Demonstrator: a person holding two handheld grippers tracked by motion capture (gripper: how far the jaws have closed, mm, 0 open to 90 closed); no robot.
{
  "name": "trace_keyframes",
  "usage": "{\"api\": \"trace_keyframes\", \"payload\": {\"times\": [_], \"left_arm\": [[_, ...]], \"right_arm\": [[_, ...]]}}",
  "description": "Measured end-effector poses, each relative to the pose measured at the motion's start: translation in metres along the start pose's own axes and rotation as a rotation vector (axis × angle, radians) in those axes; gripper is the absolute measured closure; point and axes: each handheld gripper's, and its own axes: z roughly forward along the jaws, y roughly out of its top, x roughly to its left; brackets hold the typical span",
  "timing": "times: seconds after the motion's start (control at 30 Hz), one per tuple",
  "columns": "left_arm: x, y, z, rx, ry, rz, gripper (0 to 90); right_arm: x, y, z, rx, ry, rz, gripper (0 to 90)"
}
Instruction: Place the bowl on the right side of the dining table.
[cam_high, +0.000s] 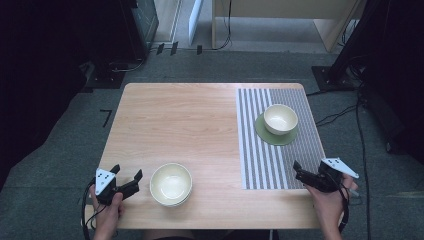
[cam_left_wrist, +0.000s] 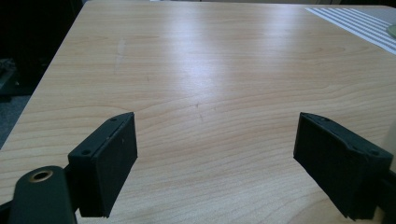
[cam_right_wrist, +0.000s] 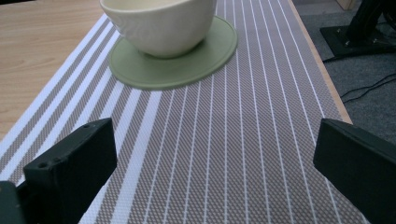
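Nearest us, two hand-held grippers: the left gripper (cam_high: 127, 176) and the right gripper (cam_high: 299, 171), each with jaws spread and pinching nothing. We count two cream bowls, both empty: the near bowl (cam_high: 171, 183) beside the left gripper on the wooden table (cam_high: 175, 120); the far bowl (cam_high: 280, 119) on one green coaster (cam_high: 266, 135), atop one striped placemat (cam_high: 260, 160).
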Motion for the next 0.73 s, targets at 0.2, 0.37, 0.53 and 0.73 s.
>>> {"api": "trace_keyframes", "payload": {"times": [0.2,0.37,0.53,0.73], "left_arm": [[0.0,0.0,0.0,0.0,0.001,-0.001,13.3],[0.0,0.0,0.0,0.0,0.001,0.001,13.3],[0.0,0.0,0.0,0.0,0.001,0.001,13.3],[0.0,0.0,0.0,0.001,0.001,-0.003,13.3]], "right_arm": [[-0.01,-0.011,-0.004,0.011,-0.01,-0.013,0.0],[-0.017,-0.018,-0.008,0.019,-0.022,-0.009,0.0],[-0.025,-0.025,-0.012,0.024,-0.031,-0.004,0.0],[-0.028,-0.029,-0.015,0.023,-0.035,-0.005,0.0]]}}
